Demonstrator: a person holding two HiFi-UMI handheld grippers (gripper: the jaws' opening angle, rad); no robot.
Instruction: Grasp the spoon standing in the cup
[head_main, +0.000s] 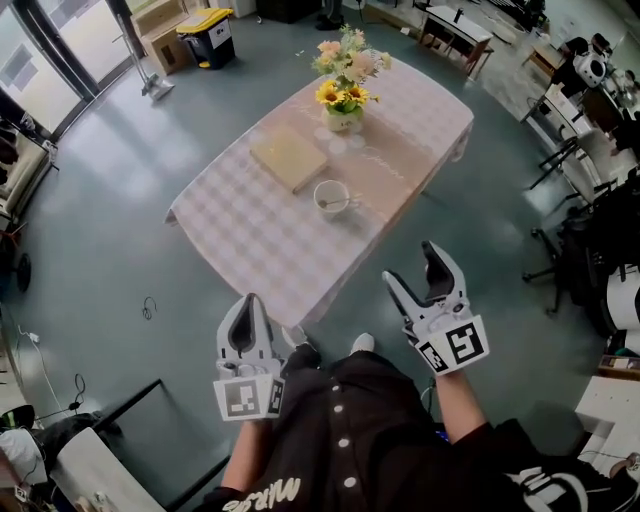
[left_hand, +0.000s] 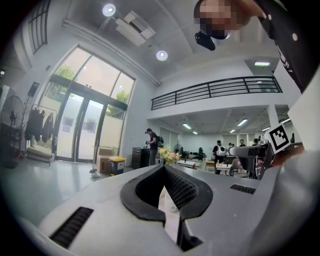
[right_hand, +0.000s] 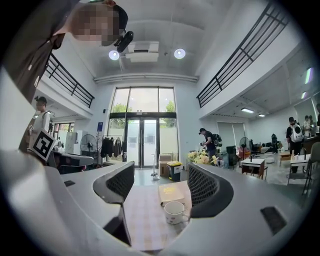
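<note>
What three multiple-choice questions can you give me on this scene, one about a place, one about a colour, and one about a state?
1. Where is the cup?
A. on a chair seat
B. on the table, nearer the person than the flower vase
C. on a windowsill

2. What colour is the bin lid?
A. yellow
B. red
C. white

3. How is the right gripper?
A. shut tight with nothing in it
B. shut on the cup
C. open and empty

Answers:
1 B: the head view shows the cup on the checked cloth, on the person's side of the flower vase.
2 A: the bin lid is bright yellow.
3 C: the right gripper view shows its jaws apart with nothing held between them. The cup is well ahead of it on the table.
</note>
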